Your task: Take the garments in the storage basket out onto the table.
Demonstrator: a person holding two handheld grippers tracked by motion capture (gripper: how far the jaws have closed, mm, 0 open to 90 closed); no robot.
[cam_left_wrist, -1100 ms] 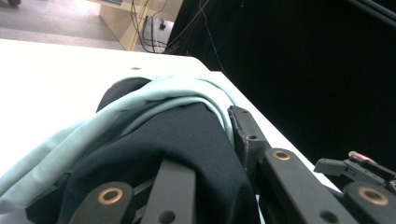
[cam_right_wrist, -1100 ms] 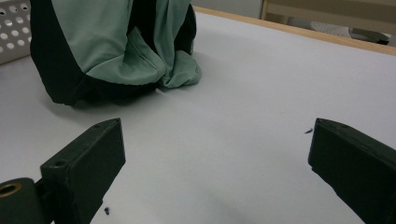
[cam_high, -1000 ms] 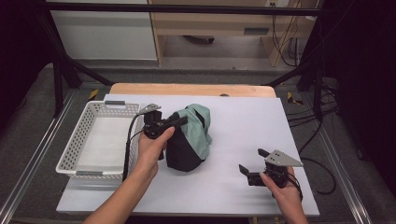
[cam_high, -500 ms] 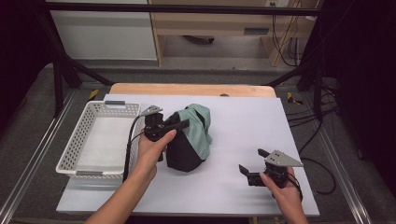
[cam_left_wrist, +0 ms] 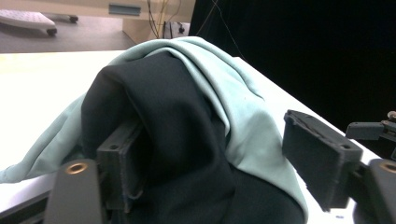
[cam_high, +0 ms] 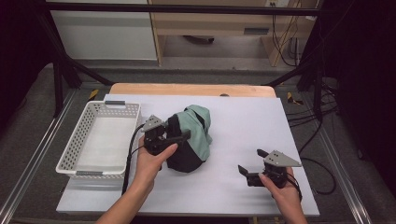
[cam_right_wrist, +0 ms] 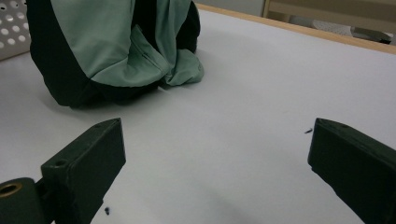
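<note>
One heap of cloth [cam_high: 189, 140] near the middle of the white table [cam_high: 243, 116], just right of the basket: two fabrics counted in it, one black [cam_left_wrist: 182, 140] and one pale green [cam_left_wrist: 243, 121], the green draped over the top and down the far side of the black. Whether one garment or two, impossible to tell. Underside of the heap hidden against the table; folds on the far side out of sight from above.

One left gripper [cam_high: 170, 133] at the heap's left flank, held in the left hand [cam_high: 152, 161]. Jaws just opening, with a fold of the black fabric standing between them; in the left gripper view, one pad against the cloth on the left, the other standing clear on the right with bare table behind it. So parted wide, not clamped. Lower parts of both jaws cut off at the bottom of that view.

One right gripper [cam_high: 250, 161] well apart from the heap, low over bare table near the front right, in the right hand [cam_high: 282, 186]. Jaws spread wide, nothing between them but table surface.

One white perforated basket [cam_high: 74, 154] at the table's left edge, nothing visible inside it. One cable [cam_high: 128, 158] trailing from the left gripper along the basket's right side.
</note>
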